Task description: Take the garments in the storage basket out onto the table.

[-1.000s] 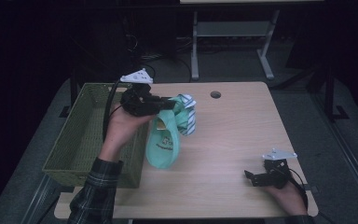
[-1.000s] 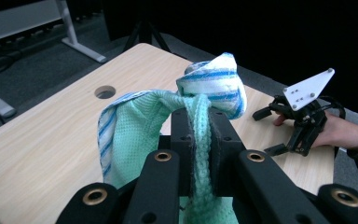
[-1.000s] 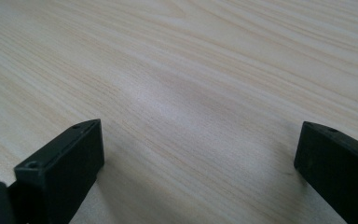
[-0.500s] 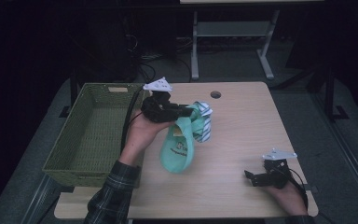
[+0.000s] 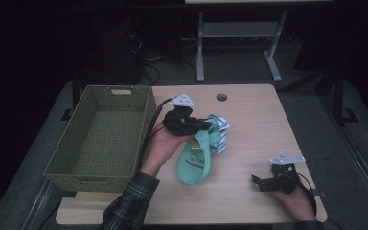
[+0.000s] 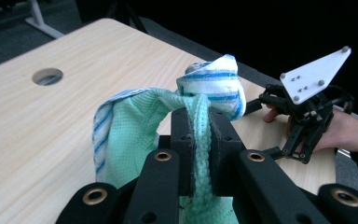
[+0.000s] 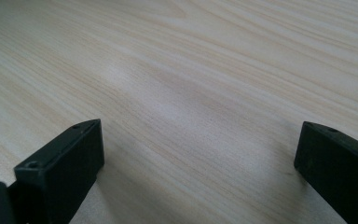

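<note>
We see the left gripper [image 6: 200,140] clenched on a green cloth [image 5: 194,160] beside the basket [image 5: 76,172], a striped cloth [image 5: 219,136] tangled in. It could slip off or snag; the right gripper [image 5: 263,183], jaws apart, holds nothing.

A basket [image 5: 100,136] sits on the left of the surface [image 5: 258,124]. A cloth [image 5: 199,153] lies at the middle, just right of the basket. The right gripper [image 5: 263,184] rests near the front right corner.

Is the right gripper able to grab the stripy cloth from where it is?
Probably yes. The right gripper is open, and bare table lies between it and the striped cloth, though the left gripper already holds the bundle.
</note>
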Available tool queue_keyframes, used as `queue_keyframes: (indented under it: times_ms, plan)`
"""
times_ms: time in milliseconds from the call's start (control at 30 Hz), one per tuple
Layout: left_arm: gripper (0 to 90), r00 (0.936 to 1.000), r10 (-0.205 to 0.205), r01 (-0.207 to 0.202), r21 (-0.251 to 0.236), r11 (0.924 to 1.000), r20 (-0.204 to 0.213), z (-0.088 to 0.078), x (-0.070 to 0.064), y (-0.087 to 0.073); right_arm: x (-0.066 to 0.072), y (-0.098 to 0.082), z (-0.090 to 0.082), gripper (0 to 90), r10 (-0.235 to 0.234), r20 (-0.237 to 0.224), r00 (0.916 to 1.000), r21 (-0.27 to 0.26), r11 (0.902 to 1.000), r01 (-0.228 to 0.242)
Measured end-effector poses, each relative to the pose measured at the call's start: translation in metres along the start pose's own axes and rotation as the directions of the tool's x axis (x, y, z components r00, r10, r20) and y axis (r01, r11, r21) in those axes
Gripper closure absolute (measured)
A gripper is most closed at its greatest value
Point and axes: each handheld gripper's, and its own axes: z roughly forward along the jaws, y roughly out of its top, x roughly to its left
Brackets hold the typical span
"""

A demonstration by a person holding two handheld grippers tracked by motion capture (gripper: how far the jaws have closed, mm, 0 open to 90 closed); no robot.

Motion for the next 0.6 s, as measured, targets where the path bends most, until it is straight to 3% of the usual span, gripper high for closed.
queue_keyframes:
  times_ms: [233, 600]
  plan:
    - [81.7, 1.0000, -0.004, 0.004, 0.038, 0.9993, -0.003, 0.032, 0.000, -0.016, 0.000, 0.000, 0.000, 1.0, -0.002, 0.001, 1.0000, 0.000, 1.0000, 0.002]
    - [81.5, 1.0000, 0.002, -0.001, 0.091, 0.9958, -0.008, 0.063, 0.004, -0.037, 0.000, 0.000, 0.000, 1.0, -0.002, 0.001, 1.0000, 0.001, 1.0000, 0.002]
